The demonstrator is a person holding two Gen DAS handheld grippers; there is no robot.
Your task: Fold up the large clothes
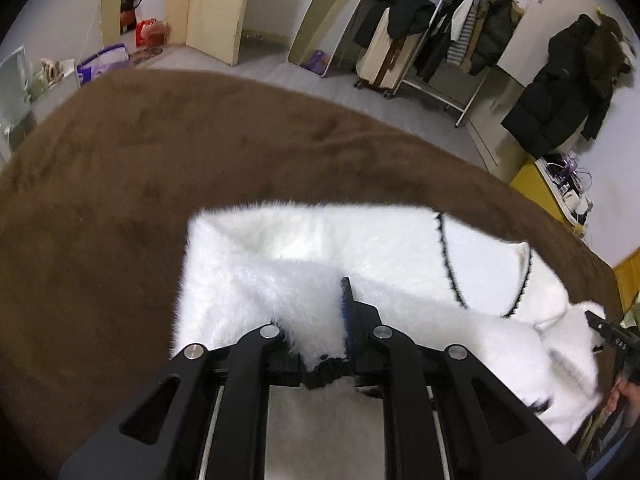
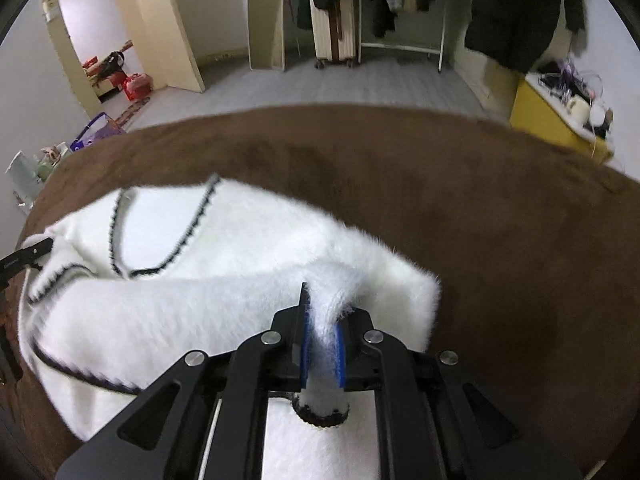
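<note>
Fluffy white garment (image 1: 360, 248) with black trim lies half-folded across the brown bed cover (image 1: 120, 180). Left gripper (image 1: 320, 320), angled steeply down, is clamped on a tuft of its edge; right gripper (image 2: 322, 320), equally steep, pinches another. The slick fur could slip from either pinch, or uneven pulling could skew the fold
</note>
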